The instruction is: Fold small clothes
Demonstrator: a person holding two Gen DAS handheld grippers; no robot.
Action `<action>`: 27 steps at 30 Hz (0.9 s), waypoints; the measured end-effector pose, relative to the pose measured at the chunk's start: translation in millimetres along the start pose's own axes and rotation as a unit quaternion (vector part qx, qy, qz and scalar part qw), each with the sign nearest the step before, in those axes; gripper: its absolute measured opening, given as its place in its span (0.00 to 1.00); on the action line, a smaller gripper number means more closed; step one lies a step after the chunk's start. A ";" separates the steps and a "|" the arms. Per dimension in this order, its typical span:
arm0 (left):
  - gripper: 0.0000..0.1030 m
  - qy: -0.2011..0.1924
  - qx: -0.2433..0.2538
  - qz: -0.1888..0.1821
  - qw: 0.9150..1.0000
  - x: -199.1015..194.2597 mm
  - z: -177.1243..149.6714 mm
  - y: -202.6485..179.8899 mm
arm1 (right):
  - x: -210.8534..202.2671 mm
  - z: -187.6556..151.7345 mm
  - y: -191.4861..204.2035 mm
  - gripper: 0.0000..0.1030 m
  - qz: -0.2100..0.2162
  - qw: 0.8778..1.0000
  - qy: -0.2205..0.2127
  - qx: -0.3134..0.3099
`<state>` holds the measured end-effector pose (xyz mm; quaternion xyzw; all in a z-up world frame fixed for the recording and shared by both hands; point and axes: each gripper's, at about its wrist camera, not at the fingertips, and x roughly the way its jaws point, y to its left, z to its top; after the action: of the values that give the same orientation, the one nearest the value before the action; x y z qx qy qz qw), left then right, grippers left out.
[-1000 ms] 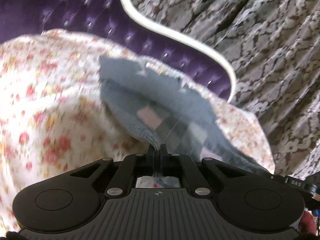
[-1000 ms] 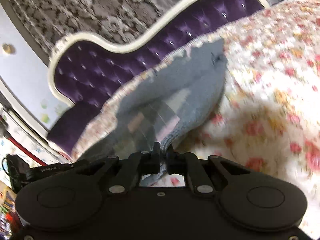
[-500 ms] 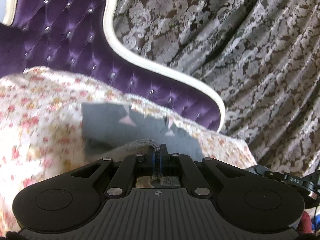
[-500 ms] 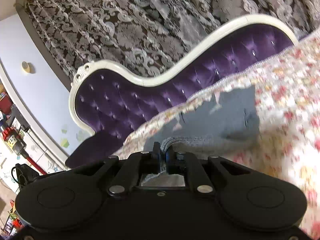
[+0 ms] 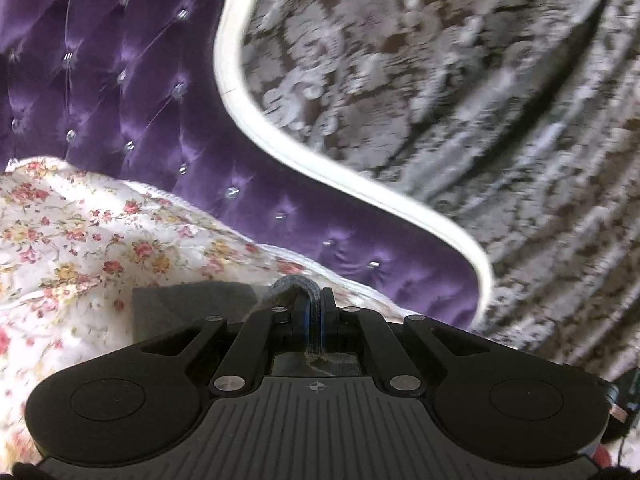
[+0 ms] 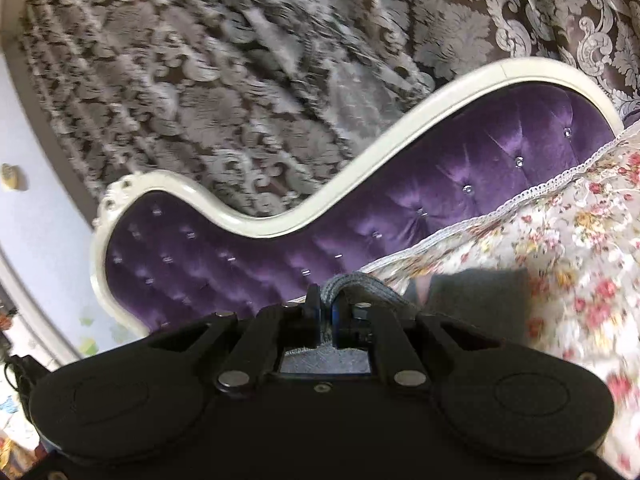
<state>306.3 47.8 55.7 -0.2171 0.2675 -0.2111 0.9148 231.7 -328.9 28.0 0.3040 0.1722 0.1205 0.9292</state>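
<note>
Hiding most of the grey garment (image 5: 192, 304), both tongs (image 5: 314, 316) (image 6: 326, 316) pinch it.

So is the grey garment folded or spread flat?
Cannot tell. Both the left gripper and right gripper pinch the grey garment, hiding most of it.

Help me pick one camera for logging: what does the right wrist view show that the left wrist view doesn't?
Only the right wrist view shows the pale lilac wall and the headboard's carved end. Only the left wrist view shows a red object, unclear, at the lower right. Both show the purple tufted headboard, brocade curtain, floral bedspread, and each gripper, right and left, clamped on the grey knit garment.
</note>
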 end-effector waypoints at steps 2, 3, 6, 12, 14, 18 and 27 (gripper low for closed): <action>0.04 0.010 -0.019 0.005 1.000 23.7 3.1 11.6 | 22.6 4.4 -12.5 0.13 -0.011 1.000 0.003 0.002; 0.04 0.017 -0.026 0.012 0.999 38.1 3.9 19.5 | 34.8 6.1 -19.3 0.13 -0.016 1.000 0.007 0.001; 0.04 0.034 -0.033 0.033 0.998 70.9 5.4 33.5 | 69.9 7.8 -36.9 0.13 -0.038 0.999 0.024 0.005; 0.05 0.057 -0.038 0.061 0.996 115.3 0.8 52.6 | 122.8 0.4 -67.4 0.13 -0.077 0.995 0.057 0.019; 0.17 0.058 -0.034 0.069 0.995 123.5 -1.3 56.1 | 133.4 -3.7 -73.8 0.15 -0.089 0.994 0.067 0.021; 0.55 0.036 -0.018 0.090 0.995 121.6 1.1 57.9 | 138.8 -7.9 -83.4 0.50 -0.116 0.991 0.066 0.018; 0.78 0.045 0.114 0.088 0.989 81.7 -20.0 18.0 | 99.2 -19.1 -42.5 0.71 -0.117 0.986 0.057 -0.107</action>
<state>362.2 15.8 -1.3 -0.0777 0.3007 -0.1684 0.9355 319.7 -319.6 -36.7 0.1727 0.2459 0.0455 0.9527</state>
